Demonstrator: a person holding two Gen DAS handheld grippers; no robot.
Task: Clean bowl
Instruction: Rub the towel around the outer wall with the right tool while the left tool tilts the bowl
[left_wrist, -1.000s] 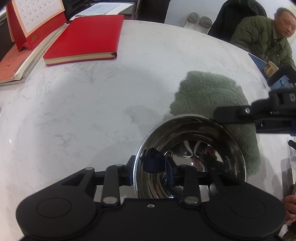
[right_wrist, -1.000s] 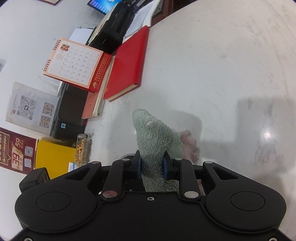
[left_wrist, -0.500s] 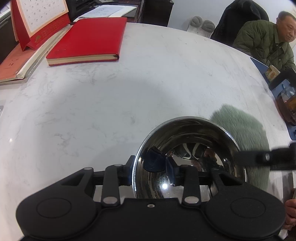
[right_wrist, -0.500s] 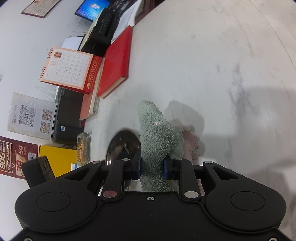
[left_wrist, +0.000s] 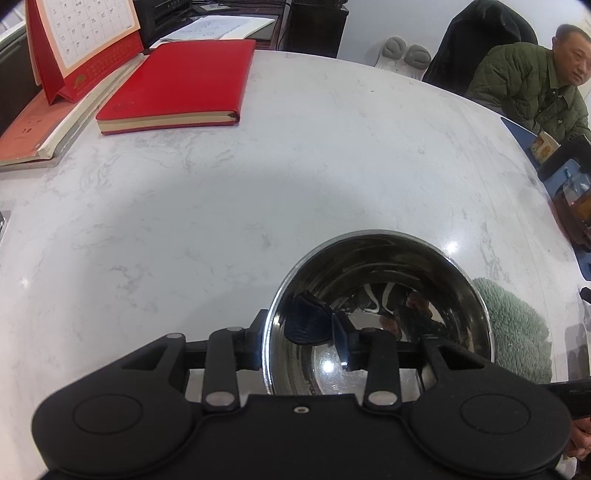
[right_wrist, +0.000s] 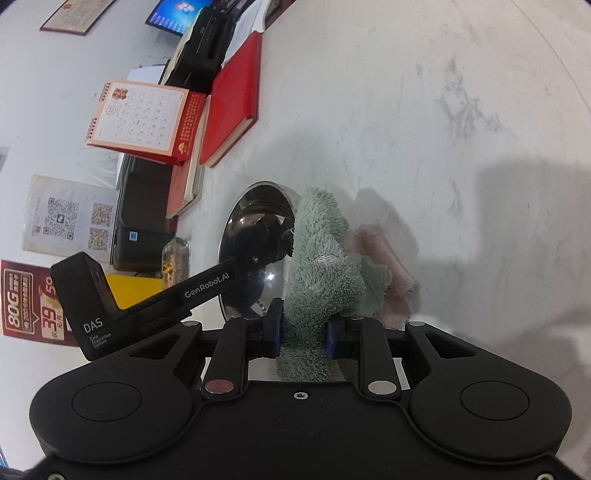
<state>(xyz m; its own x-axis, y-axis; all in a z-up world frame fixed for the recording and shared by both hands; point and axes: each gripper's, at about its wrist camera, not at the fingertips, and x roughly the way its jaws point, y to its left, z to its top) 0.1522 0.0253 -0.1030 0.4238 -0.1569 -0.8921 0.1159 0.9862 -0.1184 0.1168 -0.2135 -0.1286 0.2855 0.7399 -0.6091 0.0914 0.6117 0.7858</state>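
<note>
Being clamped at its near rim between the left gripper (left_wrist: 301, 334) fingers, the bowl (left_wrist: 380, 310) is being steadied; the cloth (right_wrist: 321, 266), pinched between the right gripper (right_wrist: 304, 334) fingers, is being held beside it. Slippage is being risked by wiping pressure on that thin rim.

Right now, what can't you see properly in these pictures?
- Left wrist view: most of the green cloth is hidden behind the steel bowl; the right gripper is nearly cut off by the edge.
- Left wrist view: whether the bowl is dirty, because reflections cover its inside.
- Right wrist view: the bowl's near side, hidden by the cloth and the left gripper.
- Right wrist view: the calendar numbers are too small to read.
</note>
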